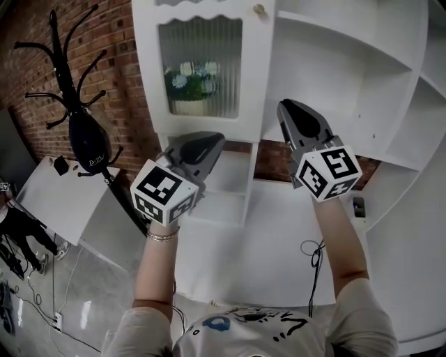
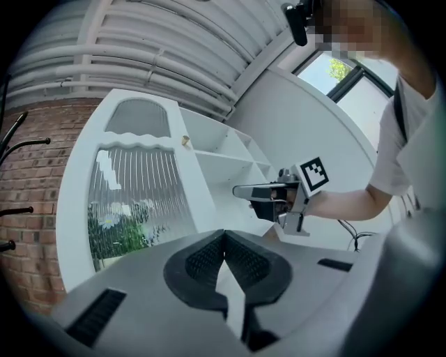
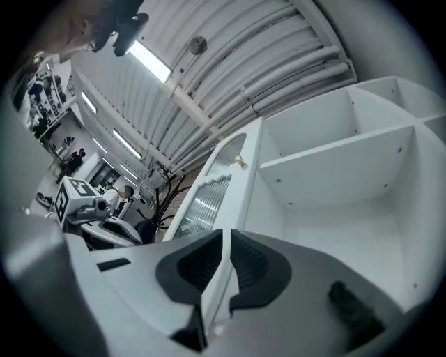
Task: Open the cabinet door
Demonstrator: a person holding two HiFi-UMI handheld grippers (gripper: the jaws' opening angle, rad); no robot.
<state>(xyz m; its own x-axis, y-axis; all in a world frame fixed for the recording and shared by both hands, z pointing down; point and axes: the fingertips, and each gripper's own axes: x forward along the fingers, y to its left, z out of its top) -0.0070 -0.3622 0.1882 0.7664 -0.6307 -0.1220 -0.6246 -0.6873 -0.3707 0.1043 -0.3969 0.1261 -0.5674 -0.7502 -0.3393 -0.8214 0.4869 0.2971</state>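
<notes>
The white cabinet door (image 1: 145, 84) has a ribbed glass pane with flowers (image 1: 191, 78) behind it. Its small knob (image 1: 259, 10) sits at the top right corner. The door looks closed against its frame (image 2: 73, 209); its edge and knob (image 3: 239, 162) run away from the right gripper view. My left gripper (image 1: 216, 139) is shut and empty, held just below the door's lower edge. My right gripper (image 1: 284, 106) is shut on nothing, raised beside the door's right edge, below the knob. The pads (image 2: 209, 258) meet at the tip. Neither gripper touches the door.
Open white shelves (image 1: 362, 77) fill the right side. A black coat stand (image 1: 68, 84) with a dark bag (image 1: 87, 143) stands at the left against the brick wall. Below it is a white table (image 1: 63, 199). A cable (image 1: 315, 254) lies on the white counter.
</notes>
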